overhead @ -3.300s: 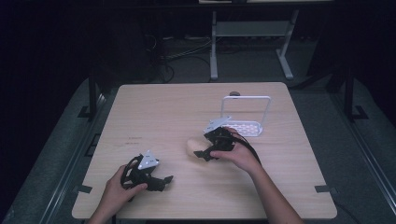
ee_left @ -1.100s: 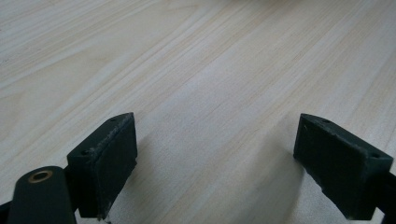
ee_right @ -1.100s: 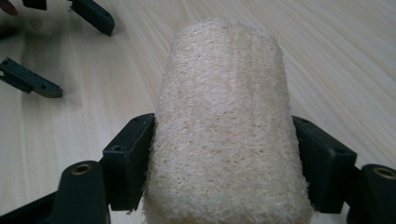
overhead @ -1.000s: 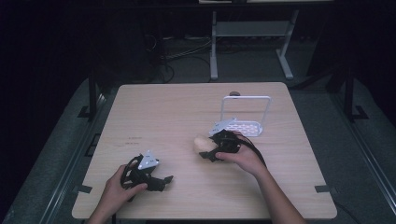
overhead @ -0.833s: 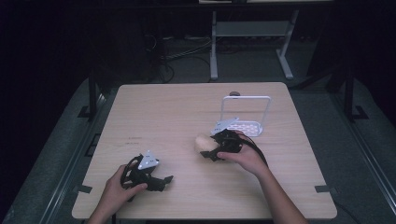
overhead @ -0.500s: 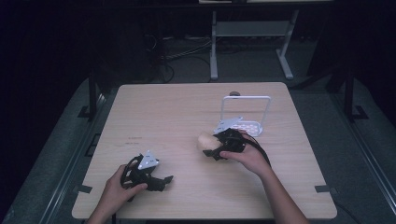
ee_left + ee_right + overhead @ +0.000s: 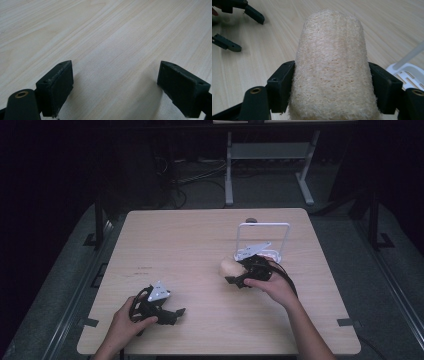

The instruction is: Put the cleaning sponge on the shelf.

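Clenched in the right hand-held gripper [image 7: 329,100]: a pale beige, fibrous loofah sponge [image 7: 332,67], squeezed at its sides, apparently lifted above the light wooden desk [image 7: 200,250] just beside the white wire-framed rack [image 7: 263,240], probably its destination. Resting low near the desk's front edge, released and holding nothing: the left hand-held gripper [image 7: 172,312], likely parked clear.

Table [image 7: 200,240]: light wood, rectangular.
Rack [image 7: 263,251]: 1 white wire-framed rack resting on table's far right part.
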Demonstrator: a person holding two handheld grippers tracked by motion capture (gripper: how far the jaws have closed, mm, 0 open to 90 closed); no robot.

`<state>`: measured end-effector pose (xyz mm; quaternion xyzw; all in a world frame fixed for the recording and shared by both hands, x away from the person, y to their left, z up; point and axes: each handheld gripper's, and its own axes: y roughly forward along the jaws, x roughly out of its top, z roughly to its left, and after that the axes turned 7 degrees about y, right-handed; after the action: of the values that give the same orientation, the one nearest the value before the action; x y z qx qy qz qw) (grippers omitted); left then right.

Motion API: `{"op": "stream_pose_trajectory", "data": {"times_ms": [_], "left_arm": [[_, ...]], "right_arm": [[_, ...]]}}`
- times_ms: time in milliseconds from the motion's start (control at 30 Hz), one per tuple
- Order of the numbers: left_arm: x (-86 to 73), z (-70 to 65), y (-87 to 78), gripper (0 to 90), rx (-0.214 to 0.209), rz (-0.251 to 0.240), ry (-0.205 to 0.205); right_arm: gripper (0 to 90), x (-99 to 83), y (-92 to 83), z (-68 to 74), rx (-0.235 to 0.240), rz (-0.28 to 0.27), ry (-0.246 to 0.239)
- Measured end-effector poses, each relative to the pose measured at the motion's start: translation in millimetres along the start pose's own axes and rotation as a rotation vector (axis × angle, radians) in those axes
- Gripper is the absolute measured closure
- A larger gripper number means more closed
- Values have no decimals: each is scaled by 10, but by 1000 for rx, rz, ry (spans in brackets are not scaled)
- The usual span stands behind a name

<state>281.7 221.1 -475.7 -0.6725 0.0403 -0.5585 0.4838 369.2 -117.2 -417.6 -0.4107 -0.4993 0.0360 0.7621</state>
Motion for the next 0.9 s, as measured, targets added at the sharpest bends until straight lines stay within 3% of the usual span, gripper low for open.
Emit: {"op": "stream_pose_trajectory", "data": {"times_ms": [467,900], "left_arm": [[1,0,2,128,0,-1,-1],[7,1,8,128,2,-1,-2]], "right_arm": [[279,-31,-135,-142,-36,-28,26],[279,-93,-254,-357,-128,-44,79]]}}
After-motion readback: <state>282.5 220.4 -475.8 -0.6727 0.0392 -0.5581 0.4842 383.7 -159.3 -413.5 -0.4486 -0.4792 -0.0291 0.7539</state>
